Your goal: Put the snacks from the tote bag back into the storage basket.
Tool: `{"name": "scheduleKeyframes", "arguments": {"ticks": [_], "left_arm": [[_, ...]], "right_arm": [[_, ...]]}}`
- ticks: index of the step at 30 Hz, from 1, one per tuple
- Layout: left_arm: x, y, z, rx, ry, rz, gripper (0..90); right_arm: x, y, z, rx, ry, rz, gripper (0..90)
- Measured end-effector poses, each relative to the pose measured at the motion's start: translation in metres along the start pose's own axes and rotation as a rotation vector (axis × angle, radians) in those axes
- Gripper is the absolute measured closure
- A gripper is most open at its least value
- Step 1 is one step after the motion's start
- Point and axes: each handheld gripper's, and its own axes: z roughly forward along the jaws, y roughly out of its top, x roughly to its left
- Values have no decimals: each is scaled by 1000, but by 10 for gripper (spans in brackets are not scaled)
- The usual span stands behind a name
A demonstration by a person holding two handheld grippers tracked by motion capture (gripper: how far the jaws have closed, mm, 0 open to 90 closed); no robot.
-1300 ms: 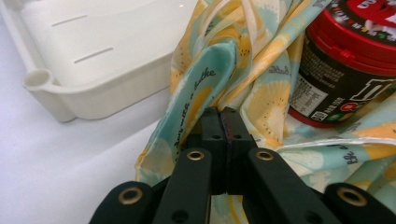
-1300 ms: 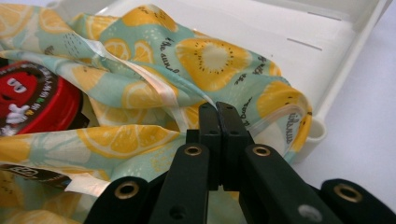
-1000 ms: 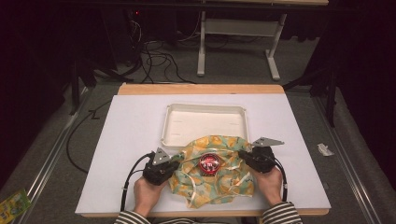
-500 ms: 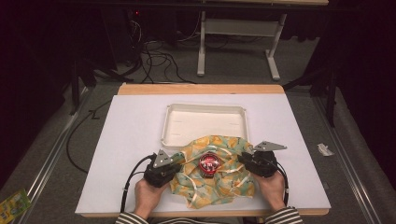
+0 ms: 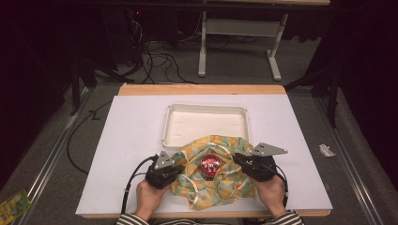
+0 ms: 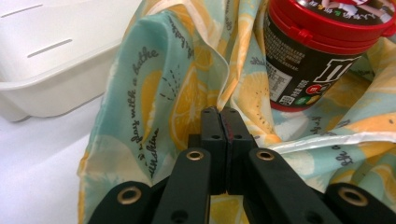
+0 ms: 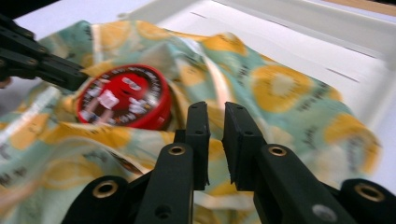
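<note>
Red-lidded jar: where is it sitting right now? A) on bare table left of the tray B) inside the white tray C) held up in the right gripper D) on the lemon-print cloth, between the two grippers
D: the red-lidded jar stands upright on the lemon-print cloth, between the left gripper and the right gripper, in front of the white tray.

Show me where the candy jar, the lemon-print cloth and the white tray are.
candy jar [image 5: 211, 165]: high view, on its red lid.
lemon-print cloth [image 6: 163, 93]: left gripper view, on a raised fold left of the jar.
white tray [image 5: 206, 125]: high view, on its bare floor.
</note>
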Motion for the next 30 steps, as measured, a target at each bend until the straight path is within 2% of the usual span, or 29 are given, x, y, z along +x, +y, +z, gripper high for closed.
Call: {"name": "scheduleKeyframes", "arguments": {"ticks": [5, 9, 12, 21, 26, 30], "left_arm": [[-1, 0, -1, -5, -4, 5, 894], [-1, 0, -2, -11, -4, 5, 890], [0, 0, -3, -15, -1, 5, 887], [0, 0, -4, -23, 16, 1, 841], [2, 0, -5, -11, 30, 0, 812], [3, -1, -4, 13, 43, -8, 729]], "right_arm": [[8, 4, 15, 23, 25, -9, 849], [12, 2, 27, 68, 37, -14, 851], [10, -5, 33, 107, 36, -13, 850], [0, -27, 33, 185, -13, -10, 735], [-7, -36, 29, 194, -28, 15, 672], [-10, -39, 28, 203, -33, 17, 632]]}}
